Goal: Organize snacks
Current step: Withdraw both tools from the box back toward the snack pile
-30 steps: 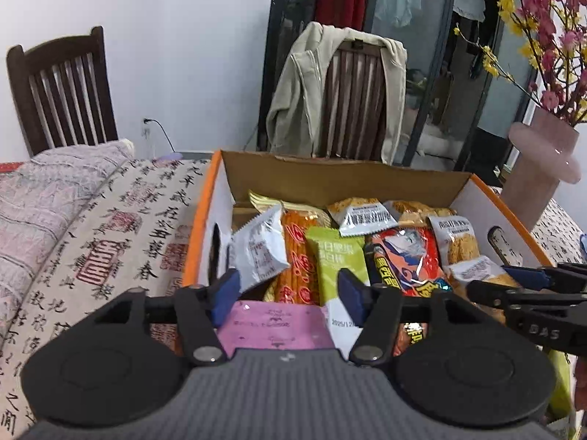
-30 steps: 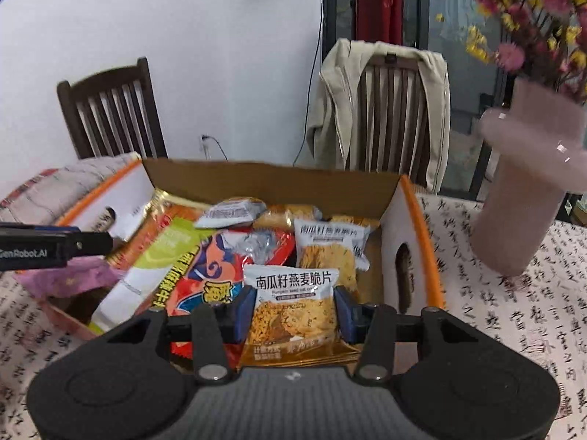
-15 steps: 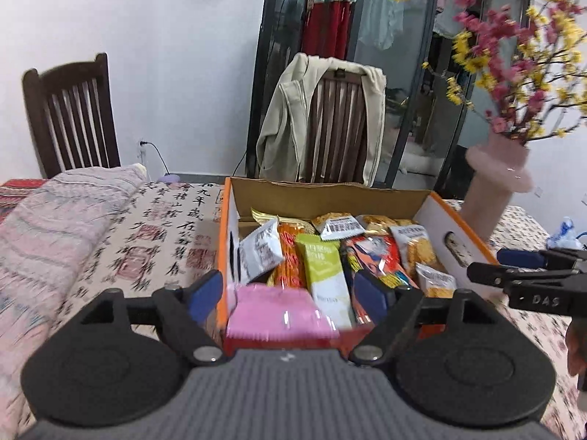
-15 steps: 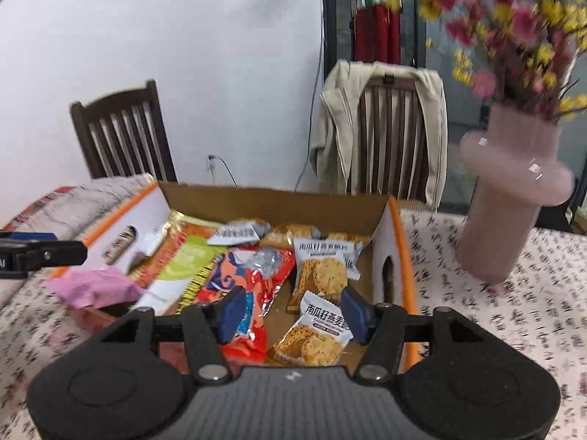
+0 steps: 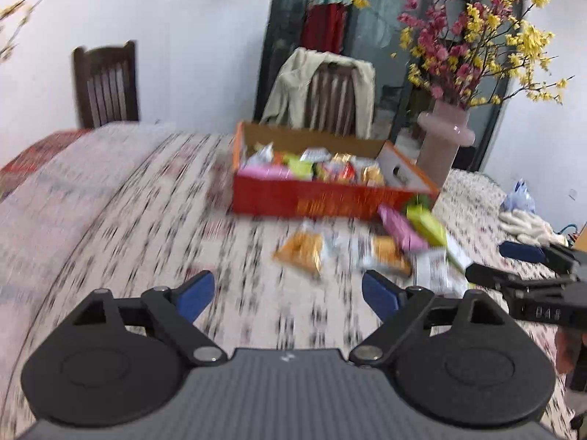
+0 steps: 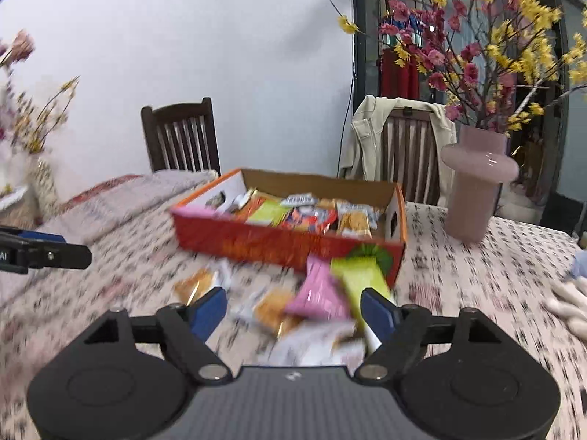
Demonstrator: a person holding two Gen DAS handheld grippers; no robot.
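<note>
Only right wrist: 2nd vase (image 6: 40, 183) far left.

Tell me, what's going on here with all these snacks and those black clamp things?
A person is sorting snacks with a hand-held gripper in each hand. The left gripper and right gripper both have their jaws open and hold nothing. The orange cardboard box is already full of packets, while a pink packet, a green packet and a few orange ones lie loose on the tablecloth in front of it.
</note>
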